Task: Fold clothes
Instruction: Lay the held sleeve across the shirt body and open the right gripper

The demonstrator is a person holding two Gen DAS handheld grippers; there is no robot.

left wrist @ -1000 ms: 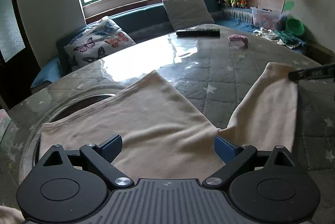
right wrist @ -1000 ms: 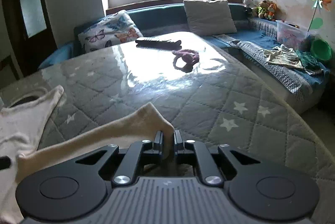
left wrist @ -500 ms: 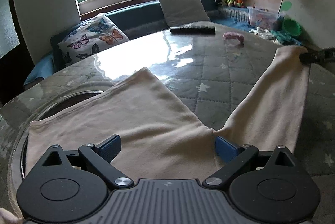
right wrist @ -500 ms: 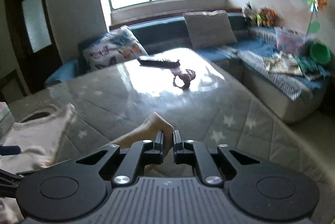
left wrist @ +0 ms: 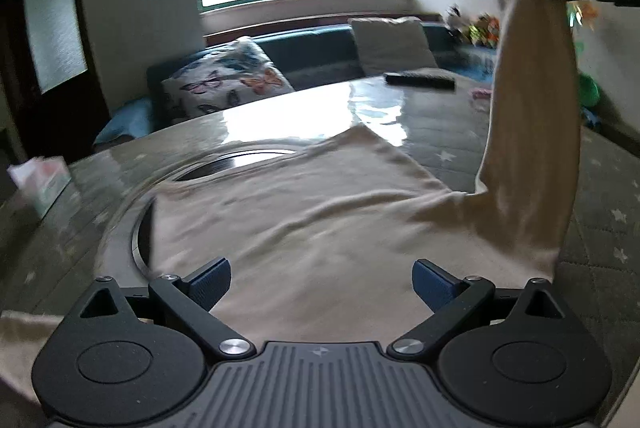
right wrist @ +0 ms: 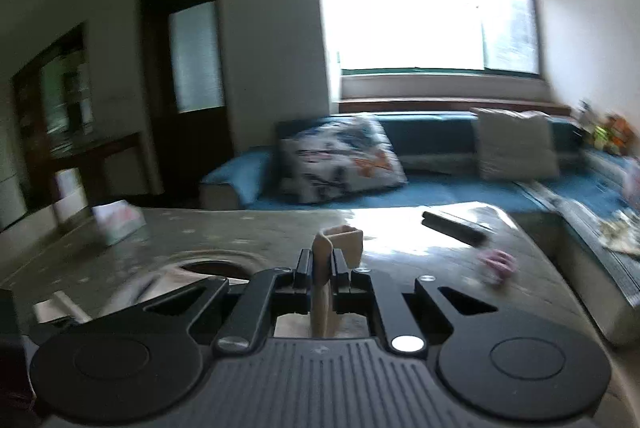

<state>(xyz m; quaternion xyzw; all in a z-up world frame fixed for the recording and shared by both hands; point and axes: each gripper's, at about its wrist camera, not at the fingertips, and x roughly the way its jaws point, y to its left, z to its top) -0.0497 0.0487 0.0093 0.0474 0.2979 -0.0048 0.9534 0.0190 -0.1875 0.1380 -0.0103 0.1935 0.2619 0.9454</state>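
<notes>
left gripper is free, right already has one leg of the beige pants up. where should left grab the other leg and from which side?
Judgement: take the other leg at its far hem corner, where it lies flat on the table with bare surface around it. Bring the open left gripper in low from the camera's right edge. The right gripper holds the lifted leg clear.

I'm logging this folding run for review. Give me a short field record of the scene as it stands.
garment: beige garment, body spread flat on the table
raised part: one sleeve lifted clear of the table
right tool: shut on the sleeve end
left tool: open over the garment, gripping nothing
also on table: remote, tissue box
</notes>
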